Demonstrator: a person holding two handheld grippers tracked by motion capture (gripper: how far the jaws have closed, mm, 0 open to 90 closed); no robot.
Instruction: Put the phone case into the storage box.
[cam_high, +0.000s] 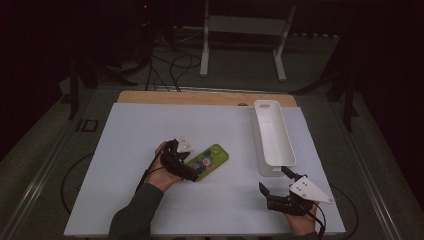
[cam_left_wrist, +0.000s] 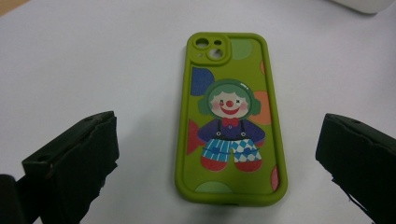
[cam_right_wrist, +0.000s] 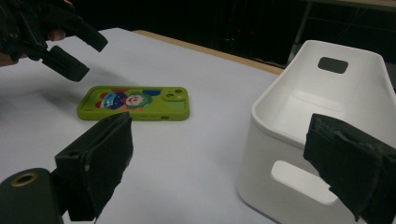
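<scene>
A green phone case (cam_high: 210, 160) printed with a cartoon clown lies flat on the white table (cam_high: 145, 125), back side up. My left gripper (cam_high: 187, 162) hovers at its near end, open, one jaw to each side of the case (cam_left_wrist: 229, 116) and nothing held. Seen from the left gripper view (cam_left_wrist: 219, 140), the jaws stand wide apart. My right gripper (cam_high: 273, 179) is open near the table's front right, just before the short end of a long white bin (cam_high: 272, 137). Its jaws (cam_right_wrist: 224, 149) frame the bin's handle end (cam_right_wrist: 327, 107), with the case (cam_right_wrist: 135, 103) and left gripper (cam_right_wrist: 91, 58) beyond.
The white bin holds nothing and runs front to back along the table's right side. A wooden strip (cam_high: 200, 97) edges the table's far side. Cables (cam_high: 170, 65) and a white stand (cam_high: 245, 30) sit on the dark floor behind.
</scene>
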